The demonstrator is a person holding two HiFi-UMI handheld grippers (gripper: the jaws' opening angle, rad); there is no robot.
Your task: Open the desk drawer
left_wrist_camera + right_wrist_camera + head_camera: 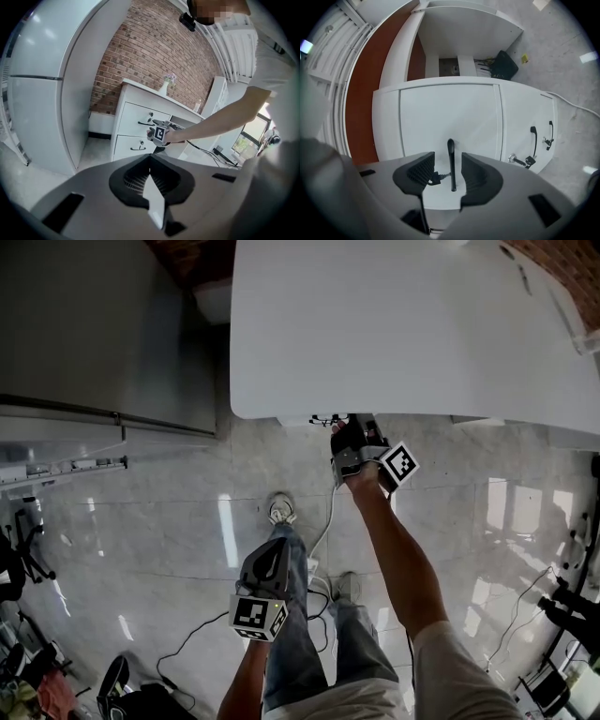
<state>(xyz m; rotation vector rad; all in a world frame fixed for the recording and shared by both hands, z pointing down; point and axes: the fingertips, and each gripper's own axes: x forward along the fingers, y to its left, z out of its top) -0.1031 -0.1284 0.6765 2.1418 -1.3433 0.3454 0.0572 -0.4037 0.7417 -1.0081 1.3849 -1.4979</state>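
Just under the front edge of a white desk (394, 324), the right gripper (447, 169) lines up on the slim black handle (450, 150) of a shut drawer (450, 117). Its fingers are spread, one on each side of the bar, with a gap showing on both sides and no contact yet. What looks like a key in a lock (437, 177) sits just beside the handle, close to one finger.

The left gripper (152, 187) hangs low by the person's legs, well apart from the desk, with its fingers pressed together on nothing. From there the desk's front shows more drawers, with a small vase (164, 87) standing on the top near the brick wall (154, 51).

The handle appears to be stiff, narrow and smooth, likely metal, so a firm pinch across the middle of the bar looks the surest hold. A grip near either end could twist or slide off. The drawer looks wide and probably runs on slides, so it should answer to a straight, even pull away from the desk's front edge. Pulling at an angle may jam it, and the key beside the handle could catch a finger as they close.
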